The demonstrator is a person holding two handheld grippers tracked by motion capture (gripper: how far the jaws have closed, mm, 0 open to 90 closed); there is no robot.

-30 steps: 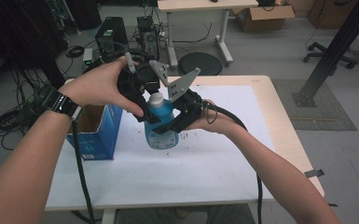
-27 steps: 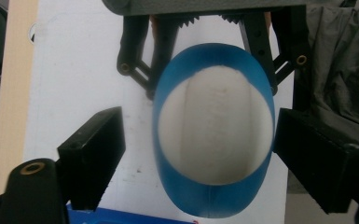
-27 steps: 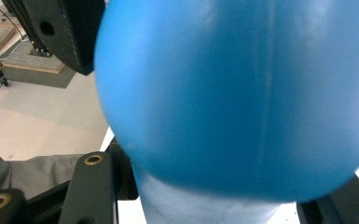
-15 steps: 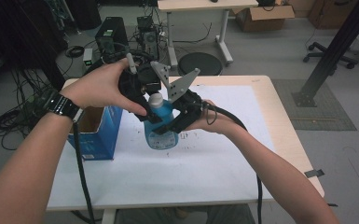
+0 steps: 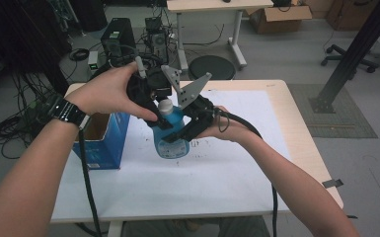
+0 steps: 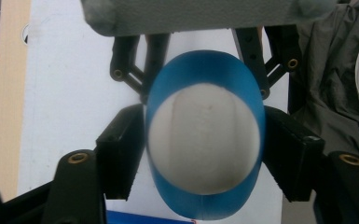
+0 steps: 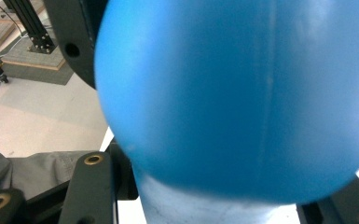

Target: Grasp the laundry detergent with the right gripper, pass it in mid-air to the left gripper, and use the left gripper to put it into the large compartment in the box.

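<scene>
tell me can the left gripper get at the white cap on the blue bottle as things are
Probably yes: the left gripper sits right above the white cap, jaws either side, nothing between; the right gripper holds the blue bottle lower down.

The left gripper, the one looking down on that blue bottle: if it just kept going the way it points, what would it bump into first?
Most likely the white cap of the blue bottle, which sits between the left gripper's jaws, straight ahead. How close it is cannot be judged.
</scene>
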